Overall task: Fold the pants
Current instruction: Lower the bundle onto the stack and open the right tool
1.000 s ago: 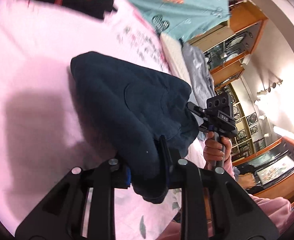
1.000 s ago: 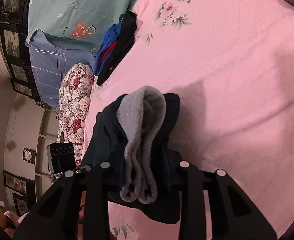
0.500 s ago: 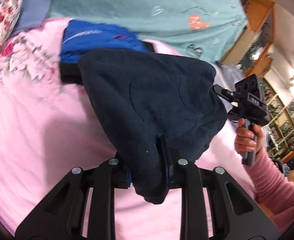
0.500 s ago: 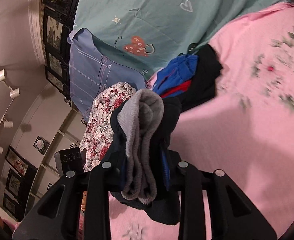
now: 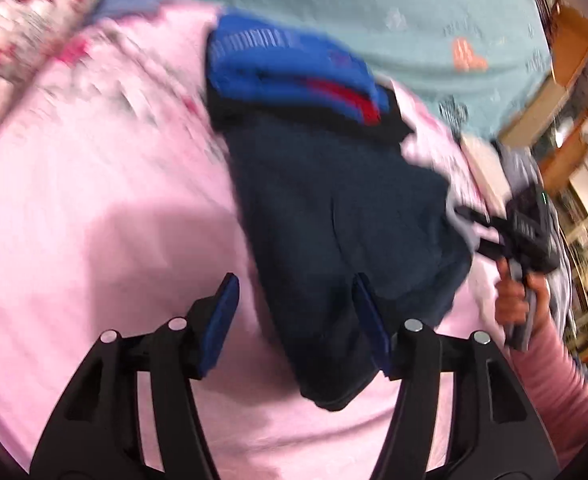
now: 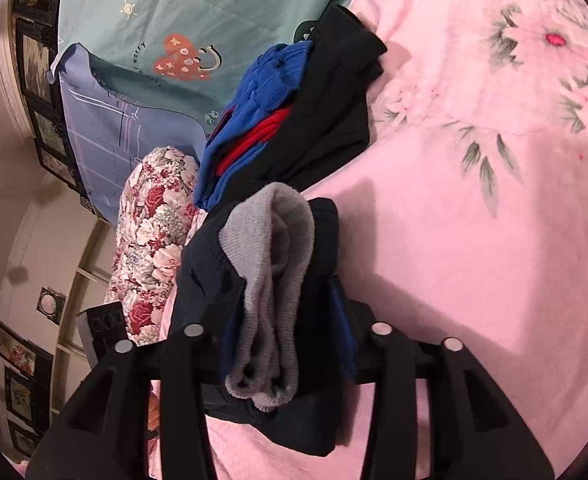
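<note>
Both hands have swung the folded navy pants (image 5: 334, 216) across the pink bed (image 5: 93, 208) to a stack of folded clothes (image 5: 294, 76) near the teal quilt (image 5: 374, 0), where a second ago they hung over open sheet. My left claw (image 5: 294, 312) is opening: its left pad stands clear of the cloth, the right one just beside the fold's near corner, which sags between the jaws. My right claw (image 6: 285, 320) is opening too, with the grey waistband (image 6: 269, 280) and navy layers bunched between its fingers; I judge that the pads no longer press. Soft, thick and light, the bundle should slump and spread once released. I would take it by the folded edges at both ends. It lies against the stack's near side.
</note>
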The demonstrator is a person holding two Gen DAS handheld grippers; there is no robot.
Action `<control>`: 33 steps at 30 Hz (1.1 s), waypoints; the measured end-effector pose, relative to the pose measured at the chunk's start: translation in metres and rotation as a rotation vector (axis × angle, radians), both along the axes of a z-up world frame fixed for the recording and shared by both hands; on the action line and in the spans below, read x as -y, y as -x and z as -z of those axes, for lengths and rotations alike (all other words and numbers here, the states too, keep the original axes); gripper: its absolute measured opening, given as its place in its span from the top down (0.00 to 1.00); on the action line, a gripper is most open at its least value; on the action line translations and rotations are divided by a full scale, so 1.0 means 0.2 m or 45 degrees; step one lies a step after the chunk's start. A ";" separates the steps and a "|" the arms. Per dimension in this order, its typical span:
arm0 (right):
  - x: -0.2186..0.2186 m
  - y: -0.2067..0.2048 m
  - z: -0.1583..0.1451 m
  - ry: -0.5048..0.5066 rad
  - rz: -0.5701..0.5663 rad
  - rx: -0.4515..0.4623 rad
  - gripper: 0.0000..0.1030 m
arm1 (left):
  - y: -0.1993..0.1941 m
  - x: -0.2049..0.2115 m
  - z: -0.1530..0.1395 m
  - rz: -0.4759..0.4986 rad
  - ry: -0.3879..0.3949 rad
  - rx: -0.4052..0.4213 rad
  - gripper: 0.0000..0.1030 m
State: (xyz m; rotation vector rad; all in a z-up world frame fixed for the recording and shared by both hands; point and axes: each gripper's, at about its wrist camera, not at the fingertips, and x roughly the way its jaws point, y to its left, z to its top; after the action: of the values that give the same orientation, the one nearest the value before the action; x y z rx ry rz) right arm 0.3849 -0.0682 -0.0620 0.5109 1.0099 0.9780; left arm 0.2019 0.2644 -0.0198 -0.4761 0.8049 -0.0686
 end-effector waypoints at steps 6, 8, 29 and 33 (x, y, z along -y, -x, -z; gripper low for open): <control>0.11 0.08 -0.24 -0.015 0.140 0.215 0.51 | -0.09 0.07 -0.20 0.064 -0.033 0.141 0.28; 0.05 0.13 -0.36 -0.054 0.061 0.328 0.51 | -0.18 0.13 -0.17 0.125 -0.060 0.120 0.28; -0.14 0.38 -0.19 0.342 -0.143 0.290 0.58 | -0.04 0.39 0.08 0.023 -0.314 -0.113 0.15; -0.11 0.40 -0.18 0.317 -0.102 0.263 0.55 | 0.05 0.45 -0.05 -0.074 -0.405 -0.103 0.11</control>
State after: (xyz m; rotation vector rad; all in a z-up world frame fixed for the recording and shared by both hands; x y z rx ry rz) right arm 0.3055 -0.0459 -0.0259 0.1603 0.9539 0.9393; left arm 0.1911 0.1740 -0.0104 -0.2017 0.8626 0.1320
